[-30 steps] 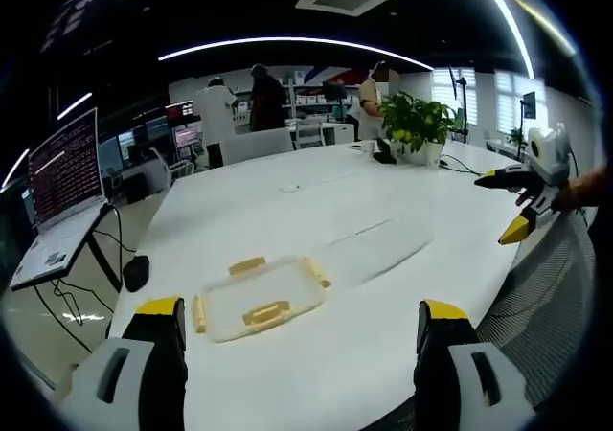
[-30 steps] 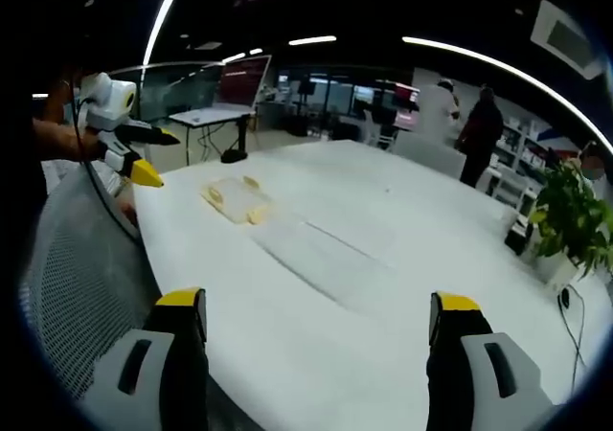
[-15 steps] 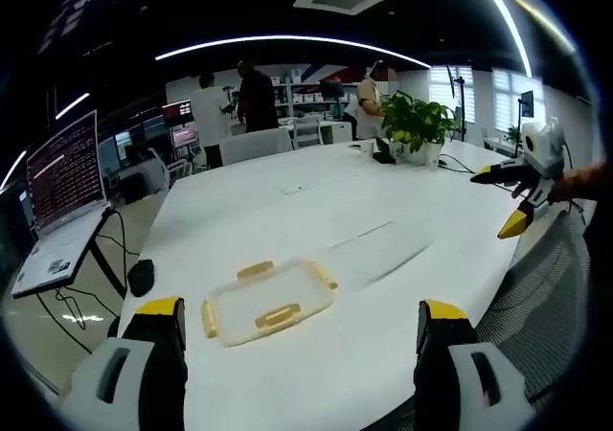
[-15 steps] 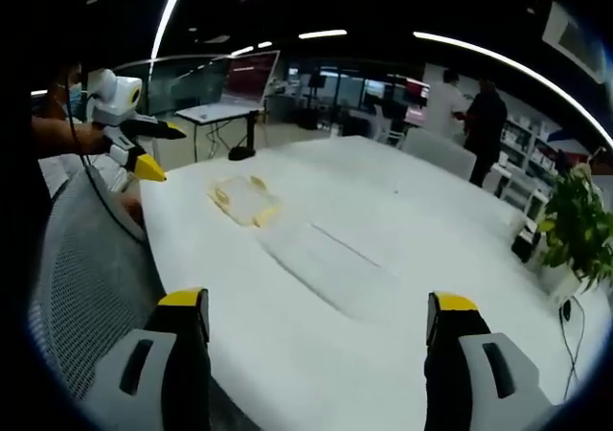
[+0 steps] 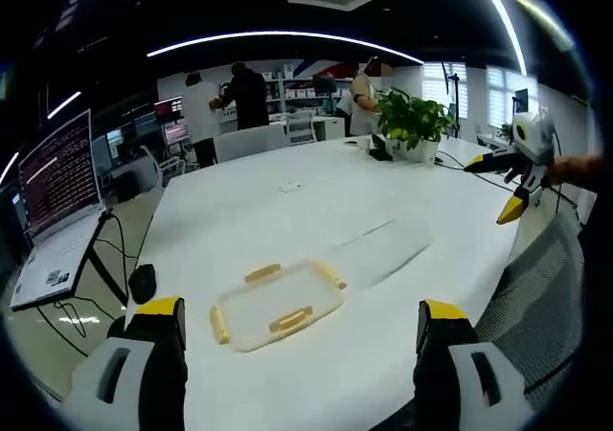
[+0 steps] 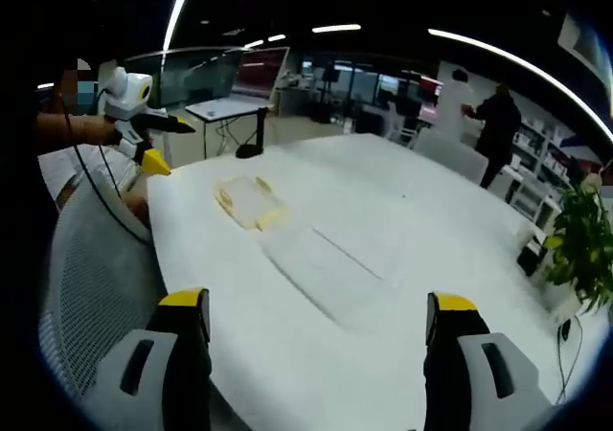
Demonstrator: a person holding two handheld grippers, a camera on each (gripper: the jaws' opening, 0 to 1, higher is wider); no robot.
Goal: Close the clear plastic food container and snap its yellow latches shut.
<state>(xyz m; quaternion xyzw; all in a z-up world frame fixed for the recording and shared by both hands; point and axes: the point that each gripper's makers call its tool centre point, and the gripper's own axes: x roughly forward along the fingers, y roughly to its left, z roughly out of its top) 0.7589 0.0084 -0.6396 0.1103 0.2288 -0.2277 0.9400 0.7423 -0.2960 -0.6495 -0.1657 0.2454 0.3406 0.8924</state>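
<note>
The clear plastic container [image 5: 278, 308] lies flat on the white table [image 5: 316, 201], with yellow latches sticking out at its sides. In the right gripper view the container [image 6: 247, 201] sits far off, near the table's left edge. My left gripper [image 5: 302, 308] is open, held above and short of the container, touching nothing. My right gripper [image 6: 318, 303] is open over bare table. The right gripper [image 5: 495, 190] is also at the far right of the left gripper view, held in the air. The left gripper [image 6: 170, 146] hangs beside the container in the right gripper view.
A faint clear rectangle [image 5: 378, 247] lies on the table beyond the container. An open laptop [image 5: 57, 211] stands on a side table at left. A potted plant [image 5: 417, 120] stands at the far end. A mesh chair [image 6: 91, 287] is at the table's edge. People stand at the back.
Both views have shifted a little with the hands; the container now sits slightly further right in the left gripper view. Both grippers stay open and nothing on the table has moved.
</note>
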